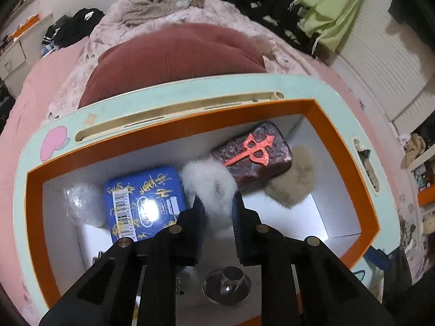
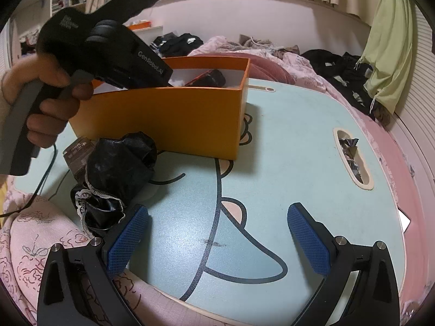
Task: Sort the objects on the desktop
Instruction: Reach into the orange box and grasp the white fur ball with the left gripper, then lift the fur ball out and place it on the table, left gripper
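Observation:
My left gripper (image 1: 217,203) is shut on a white fluffy pompom (image 1: 209,182) and holds it inside the orange box (image 1: 339,135). In the box lie a blue tin (image 1: 144,203), a dark case with a red emblem (image 1: 252,154), a beige pompom (image 1: 293,182), a clear plastic bag (image 1: 81,203) and a glass dish (image 1: 227,288). My right gripper (image 2: 217,233) is open and empty above the light blue lap table (image 2: 299,141). A black lace-trimmed bundle (image 2: 117,174) lies just left of its left finger. The left gripper's body (image 2: 108,51) reaches into the orange box (image 2: 168,119).
The lap table (image 1: 32,190) stands on a pink bed with a dark red cushion (image 1: 176,59) behind it. A handle slot (image 2: 353,157) in the table holds crumpled foil. A small dark packet (image 2: 77,152) lies behind the bundle. Clothes pile at the back.

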Available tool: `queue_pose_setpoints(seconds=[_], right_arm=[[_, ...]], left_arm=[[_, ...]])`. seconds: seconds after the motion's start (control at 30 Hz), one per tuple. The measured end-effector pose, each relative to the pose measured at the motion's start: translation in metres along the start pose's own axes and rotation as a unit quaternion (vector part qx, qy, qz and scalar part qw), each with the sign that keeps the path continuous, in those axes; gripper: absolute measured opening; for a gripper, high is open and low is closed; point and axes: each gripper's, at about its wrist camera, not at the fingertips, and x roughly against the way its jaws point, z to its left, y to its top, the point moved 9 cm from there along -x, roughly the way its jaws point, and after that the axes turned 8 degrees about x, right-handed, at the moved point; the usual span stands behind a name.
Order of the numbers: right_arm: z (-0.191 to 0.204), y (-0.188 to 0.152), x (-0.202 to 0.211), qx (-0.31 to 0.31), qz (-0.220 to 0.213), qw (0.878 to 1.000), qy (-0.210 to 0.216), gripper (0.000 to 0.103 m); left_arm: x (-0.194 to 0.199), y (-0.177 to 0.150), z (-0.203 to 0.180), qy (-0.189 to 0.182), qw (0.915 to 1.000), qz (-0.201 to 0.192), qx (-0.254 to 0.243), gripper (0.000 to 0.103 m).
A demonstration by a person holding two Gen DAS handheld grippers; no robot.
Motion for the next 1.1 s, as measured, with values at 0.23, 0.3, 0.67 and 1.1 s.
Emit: queue_pose_setpoints(seconds=[0.23,0.3,0.67,1.1], right_arm=[[0.001,0.0,0.0,0.0,0.0,1.0,0.0,0.102],[0.001,0.0,0.0,0.0,0.0,1.0,0.0,0.102],[0.0,0.0,0.0,0.0,0.0,1.0,0.001,0.102],[0.0,0.0,0.0,0.0,-0.001,1.0,0.001,0.102]], left_arm=[[0.055,0.0,-0.006,-0.083,0.9947,-0.058,0.015,0.018],[0.09,-0.007,-0.007,-0.113,0.9898,-0.086,0.011,0.018],[0.118,-0.118,0.09,-0.012,0.994,-0.103,0.035,0.018],[0.084,-0.126,0.057,-0.009,0.9947,-0.102,-0.003,0.048]])
